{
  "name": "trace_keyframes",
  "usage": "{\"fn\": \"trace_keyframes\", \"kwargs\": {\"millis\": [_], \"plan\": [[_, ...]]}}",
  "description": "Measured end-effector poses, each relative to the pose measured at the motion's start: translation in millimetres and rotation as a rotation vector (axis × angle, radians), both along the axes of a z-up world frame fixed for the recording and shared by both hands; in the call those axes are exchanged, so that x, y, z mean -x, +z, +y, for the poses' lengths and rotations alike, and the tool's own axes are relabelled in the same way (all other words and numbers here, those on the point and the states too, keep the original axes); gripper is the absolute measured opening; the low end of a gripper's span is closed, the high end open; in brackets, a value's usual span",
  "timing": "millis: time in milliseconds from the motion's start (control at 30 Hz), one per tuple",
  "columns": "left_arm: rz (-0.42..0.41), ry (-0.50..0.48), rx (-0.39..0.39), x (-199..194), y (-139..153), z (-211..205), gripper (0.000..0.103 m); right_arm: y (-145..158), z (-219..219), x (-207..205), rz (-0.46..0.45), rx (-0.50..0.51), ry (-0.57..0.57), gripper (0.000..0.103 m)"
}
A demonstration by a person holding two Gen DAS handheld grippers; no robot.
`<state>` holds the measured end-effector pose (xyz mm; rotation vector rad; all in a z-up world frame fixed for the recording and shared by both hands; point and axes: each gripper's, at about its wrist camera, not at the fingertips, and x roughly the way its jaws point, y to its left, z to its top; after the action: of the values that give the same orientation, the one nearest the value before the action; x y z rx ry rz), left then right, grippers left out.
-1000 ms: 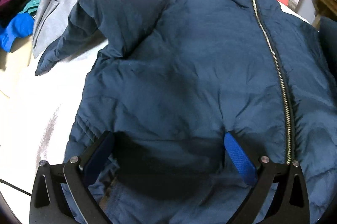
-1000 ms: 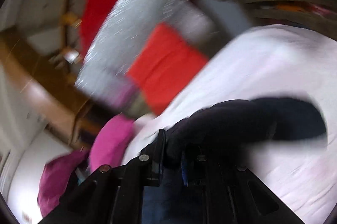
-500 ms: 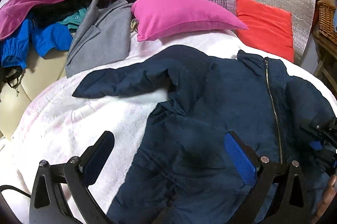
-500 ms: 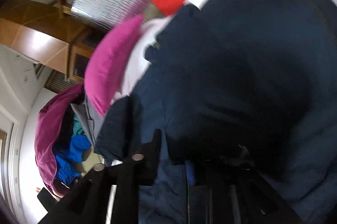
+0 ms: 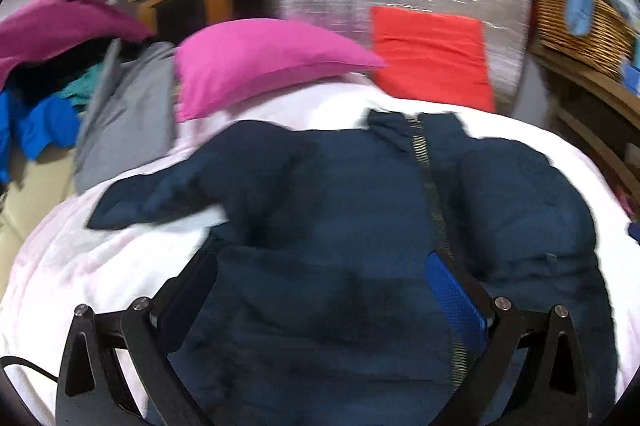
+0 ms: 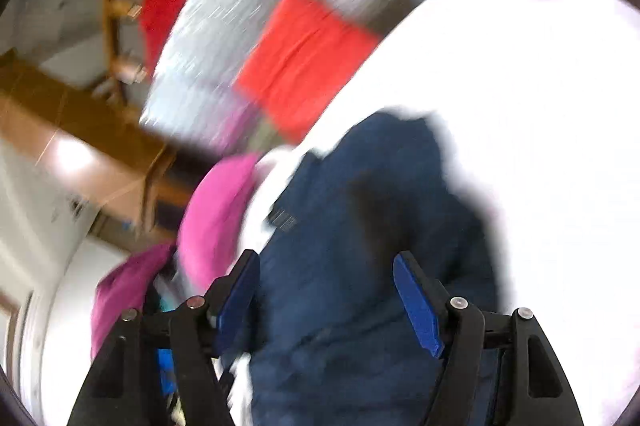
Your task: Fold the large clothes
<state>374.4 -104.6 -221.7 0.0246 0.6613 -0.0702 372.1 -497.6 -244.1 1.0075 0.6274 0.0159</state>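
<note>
We look down on one navy jacket (image 5: 340, 226) lying front-up on a white bed (image 5: 100, 266), collar toward the head of the bed and hem toward us, its zip (image 5: 434, 202) marking the long axis from collar to hem. One sleeve (image 5: 160, 198) sticks out toward the bed's left edge, and the other (image 5: 532, 194) lies folded in over the chest, right of the zip.

Our left gripper (image 5: 320, 290) hovers over the jacket's lower half, jaws wide and holding nothing, with the outstretched sleeve ahead and to the left of them. Our right gripper (image 6: 326, 300) also stands with jaws wide and empty above the navy cloth near the folded sleeve. That view is blurred, so we cannot tell whether it touches the fabric.

We judge the left hand the nearer to the loose sleeve, which would need to come across toward the zip to match the other side.

By our count: one jacket, two sleeves, one pink pillow (image 5: 260, 66) and one red cushion (image 5: 432, 58) at the head of the bed, one heap of clothes (image 5: 80, 86) off the far left corner, and one wicker basket (image 5: 580, 26) beyond the right edge.
</note>
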Motion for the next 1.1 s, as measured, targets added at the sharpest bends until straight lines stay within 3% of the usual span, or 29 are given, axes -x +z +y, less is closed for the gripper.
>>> {"fn": "trace_keyframes", "kwargs": {"millis": [133, 300, 533, 600, 633, 667, 700, 733, 833, 933, 1100], "plan": [[-0.021, -0.098, 0.014, 5.9, 5.7, -38.6, 0.103, -39.3, -34.0, -12.5, 0.076, -0.113, -0.051, 0.063], [-0.011, -0.231, -0.044, -3.6, 1.0, -100.4, 0.103, -72.2, -40.2, -30.2, 0.133, -0.17, -0.036, 0.063], [0.04, -0.294, -0.069, -25.0, -17.5, -139.4, 0.103, -82.1, -36.7, -45.9, 0.17, -0.113, -0.04, 0.063], [0.056, -0.309, -0.07, -27.2, -25.2, -143.2, 0.093, -87.4, -38.0, -46.2, 0.19, -0.108, -0.028, 0.06], [0.082, -0.331, -0.06, -29.7, -30.0, -145.4, 0.073, -91.0, -38.9, -45.0, 0.197, -0.108, -0.028, 0.054], [0.103, -0.335, -0.065, -34.4, -34.5, -147.3, 0.06, -91.8, -38.6, -44.7, 0.2, -0.1, -0.029, 0.051], [0.101, -0.328, -0.072, -34.8, -36.0, -147.5, 0.055, -91.9, -39.0, -44.8, 0.203, -0.094, -0.03, 0.051], [0.093, -0.33, -0.07, -36.1, -37.2, -146.4, 0.04, -91.3, -39.2, -44.6, 0.205, -0.087, -0.032, 0.049], [0.114, -0.347, 0.001, -42.8, -33.6, -135.9, 0.014, -90.1, -38.8, -44.1, 0.219, -0.061, -0.035, 0.044], [0.125, -0.326, 0.103, -48.7, -24.2, -116.6, 0.004, -87.8, -36.5, -45.1, 0.226, -0.04, -0.041, 0.042], [0.165, -0.215, 0.23, -66.5, -16.2, -71.3, 0.004, -85.3, -34.8, -46.1, 0.239, -0.014, -0.048, 0.042]]}}
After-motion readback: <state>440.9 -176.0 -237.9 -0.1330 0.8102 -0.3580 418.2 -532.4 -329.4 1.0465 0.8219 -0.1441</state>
